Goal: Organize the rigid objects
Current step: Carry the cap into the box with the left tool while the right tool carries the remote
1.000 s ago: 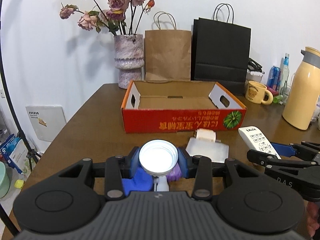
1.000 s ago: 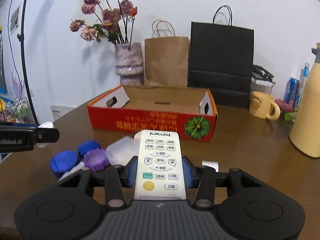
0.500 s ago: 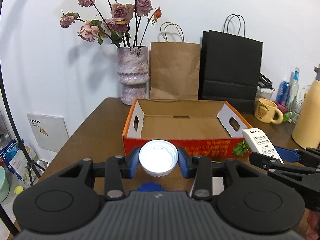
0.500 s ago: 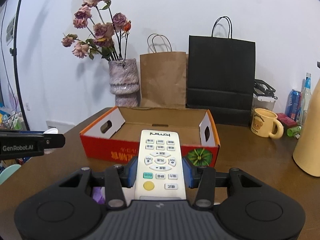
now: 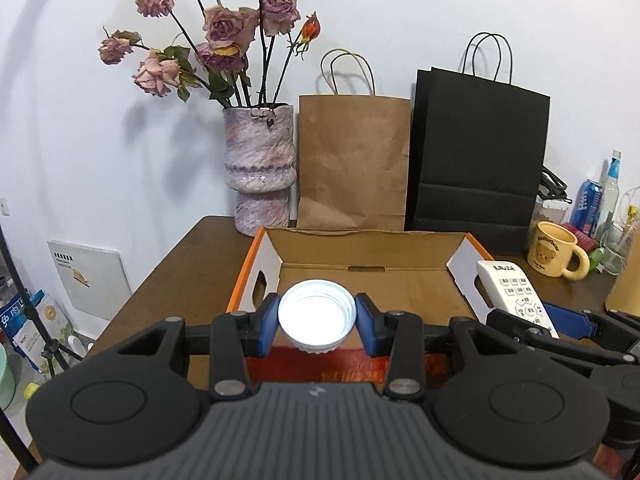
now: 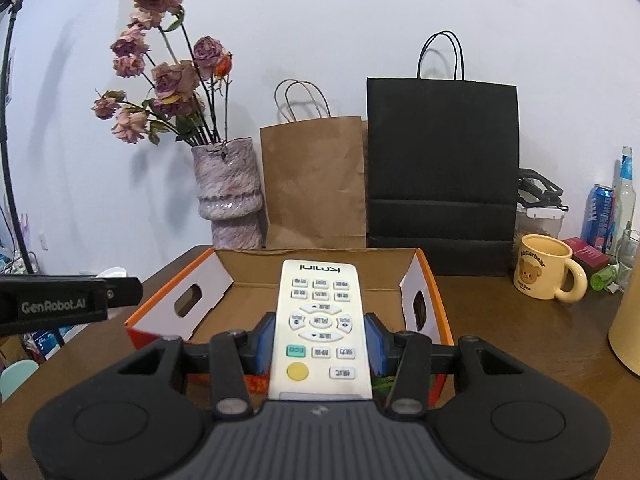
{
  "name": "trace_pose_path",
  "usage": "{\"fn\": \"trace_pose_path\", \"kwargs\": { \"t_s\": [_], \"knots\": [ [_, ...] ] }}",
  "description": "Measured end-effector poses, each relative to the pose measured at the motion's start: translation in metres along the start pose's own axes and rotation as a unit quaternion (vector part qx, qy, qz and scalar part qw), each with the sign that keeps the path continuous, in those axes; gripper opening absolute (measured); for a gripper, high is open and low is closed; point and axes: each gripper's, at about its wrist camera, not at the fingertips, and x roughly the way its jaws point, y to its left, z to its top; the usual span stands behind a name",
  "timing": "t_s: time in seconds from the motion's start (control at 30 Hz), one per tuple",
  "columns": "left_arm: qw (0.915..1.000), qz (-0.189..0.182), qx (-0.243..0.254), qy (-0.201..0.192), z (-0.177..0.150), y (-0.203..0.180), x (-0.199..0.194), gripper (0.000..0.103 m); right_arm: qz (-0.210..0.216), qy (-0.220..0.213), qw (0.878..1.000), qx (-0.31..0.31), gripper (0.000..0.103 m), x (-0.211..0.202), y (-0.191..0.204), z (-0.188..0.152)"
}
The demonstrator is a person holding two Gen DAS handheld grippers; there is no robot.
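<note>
The white cap (image 5: pixel 317 313) in your left gripper (image 5: pixel 317 316) looks light, stiff and smooth-walled; it is pinched across its rim, open side toward the camera, and a round rim can roll out of a flat pinch, so keep the pads square on opposite sides. The remote (image 6: pixel 320 328) in your right gripper (image 6: pixel 320 338) is a long rigid plastic slab; the pads clamp its two long edges about mid-length, with the yellow button end toward the camera, and the far end overhangs well forward, so expect it to tip if the clamp slackens. Both sets of fingers stand narrow, each closed on its item.

Taking the cardboard box (image 5: pixel 360 276) as reference: the cap hangs just above the box's near wall, at its left half; the remote's far end reaches over the near wall into the box's open interior, toward its right half.

Both grippers point forward and slightly downward at the box, roughly side by side; in the left view the remote shows at the box's right end. The box floor appears bare, so either item should find a flat resting place.
</note>
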Motion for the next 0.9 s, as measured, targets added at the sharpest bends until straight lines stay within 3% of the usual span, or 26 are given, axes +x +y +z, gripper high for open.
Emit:
{"fn": "trace_pose_path", "kwargs": {
  "t_s": [0.33,0.9],
  "knots": [
    [0.9996,0.007,-0.024,-0.010,0.020,-0.001,0.043,0.041,-0.009,-0.002,1.000,0.002,0.045,0.044,-0.013,0.022],
    [0.9983,0.051,-0.011,0.025,0.033,0.008,0.126,0.041,-0.021,0.017,1.000,-0.011,0.045,0.116,-0.026,0.047]
  ]
}}
